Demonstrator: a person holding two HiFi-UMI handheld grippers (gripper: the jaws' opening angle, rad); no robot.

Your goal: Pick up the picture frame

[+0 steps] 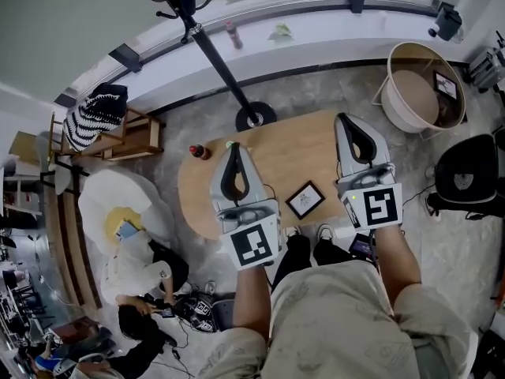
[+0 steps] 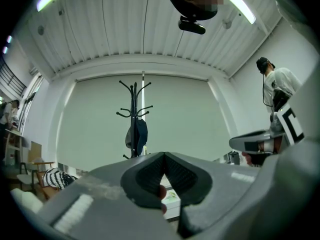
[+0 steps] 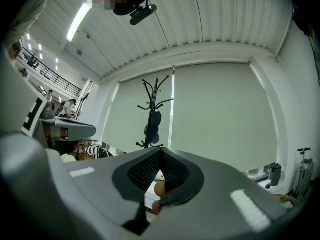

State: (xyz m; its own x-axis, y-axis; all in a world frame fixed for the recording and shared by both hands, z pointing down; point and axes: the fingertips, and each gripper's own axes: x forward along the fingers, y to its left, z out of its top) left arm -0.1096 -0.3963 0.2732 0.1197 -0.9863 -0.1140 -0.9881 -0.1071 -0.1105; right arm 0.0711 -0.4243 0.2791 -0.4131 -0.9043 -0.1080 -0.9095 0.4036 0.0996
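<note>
A small black picture frame [image 1: 304, 200] lies flat on the oval wooden table [image 1: 276, 152], near its front edge. It sits between my two grippers in the head view. My left gripper [image 1: 234, 148] hovers over the table to the frame's left, jaws shut with nothing between them. My right gripper [image 1: 345, 120] is to the frame's right and farther back, also shut and empty. Both point away from me, roughly level. In the left gripper view the pads [image 2: 150, 171] meet at the tip, and in the right gripper view the pads [image 3: 145, 171] do the same. The frame is hidden in both gripper views.
A coat stand [image 1: 254, 117] rises just behind the table. A red bottle [image 1: 199, 151] stands on the table's left end. A round tub [image 1: 422, 85] and a black chair [image 1: 465, 172] are at the right. A person [image 1: 138, 271] sits on the floor at lower left.
</note>
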